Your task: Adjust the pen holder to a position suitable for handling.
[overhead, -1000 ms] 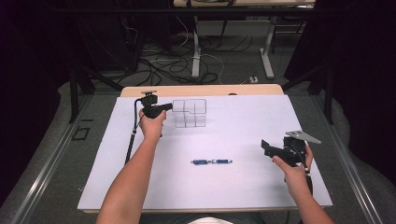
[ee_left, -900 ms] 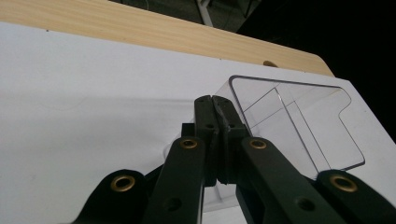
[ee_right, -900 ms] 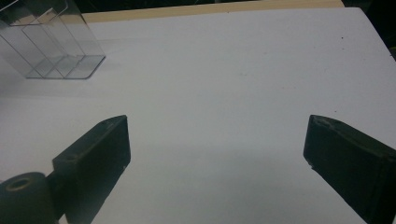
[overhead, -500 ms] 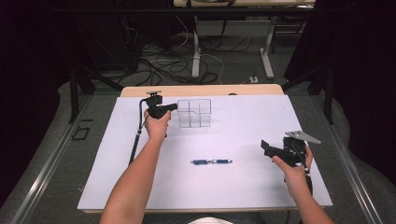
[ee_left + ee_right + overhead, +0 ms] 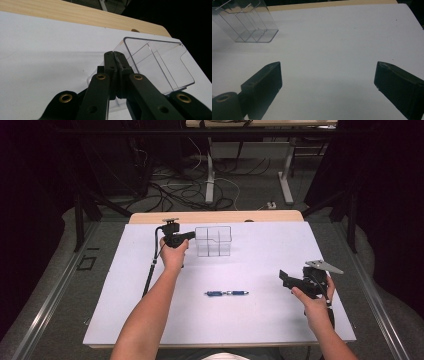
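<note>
Clear organizer [image 5: 214, 240] in left gripper [image 5: 115, 57] on white table [image 5: 260, 320]

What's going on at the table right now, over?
Left gripper shut on clear organizer. Right gripper open, idle. Blue pen lies apart, nothing blocking.

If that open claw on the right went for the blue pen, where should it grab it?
Probably the middle of the blue pen, coming straight down from above. It lies flat, lengthwise left to right on the white table, so the right claw should turn its jaws across the thin barrel.
</note>
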The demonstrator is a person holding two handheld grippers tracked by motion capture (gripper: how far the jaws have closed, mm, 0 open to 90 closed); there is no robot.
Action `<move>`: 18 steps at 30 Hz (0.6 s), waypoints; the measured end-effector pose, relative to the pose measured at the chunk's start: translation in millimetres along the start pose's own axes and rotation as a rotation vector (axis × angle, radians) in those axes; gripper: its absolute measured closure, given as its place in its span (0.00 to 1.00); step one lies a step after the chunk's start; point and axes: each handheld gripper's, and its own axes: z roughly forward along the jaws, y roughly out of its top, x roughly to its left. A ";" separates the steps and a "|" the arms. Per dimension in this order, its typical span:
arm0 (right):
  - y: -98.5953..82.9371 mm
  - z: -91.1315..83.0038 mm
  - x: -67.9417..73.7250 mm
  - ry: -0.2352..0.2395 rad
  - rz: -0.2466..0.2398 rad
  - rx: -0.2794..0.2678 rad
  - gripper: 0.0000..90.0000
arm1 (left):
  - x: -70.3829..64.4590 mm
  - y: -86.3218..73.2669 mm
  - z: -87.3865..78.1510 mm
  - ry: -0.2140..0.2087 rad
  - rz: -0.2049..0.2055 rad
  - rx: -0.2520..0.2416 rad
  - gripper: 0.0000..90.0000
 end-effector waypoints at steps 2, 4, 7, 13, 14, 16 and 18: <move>0.0 0.0 -0.4 -0.001 -0.001 -0.001 0.08 | -0.9 0.1 0.9 0.003 0.009 -0.001 1.00; 0.3 -0.5 -0.7 0.001 -0.007 0.000 0.08 | -1.5 0.4 2.0 -0.006 0.014 0.003 1.00; 0.7 -1.2 -0.9 -0.002 -0.012 0.005 0.08 | -1.0 0.6 2.6 -0.015 0.012 0.009 1.00; 0.4 0.0 -1.0 0.002 -0.011 -0.005 0.08 | -0.2 0.1 4.8 -0.016 0.006 -0.002 1.00; 0.4 -0.1 -0.7 0.002 -0.009 -0.004 0.08 | -0.2 0.3 4.7 -0.018 0.003 0.002 1.00; 0.4 0.1 -0.7 0.002 -0.009 -0.003 0.08 | -0.2 0.7 4.6 -0.026 0.006 0.001 1.00; 0.4 0.4 -1.1 0.001 -0.011 -0.003 0.08 | -0.5 0.7 4.4 -0.022 0.012 0.000 1.00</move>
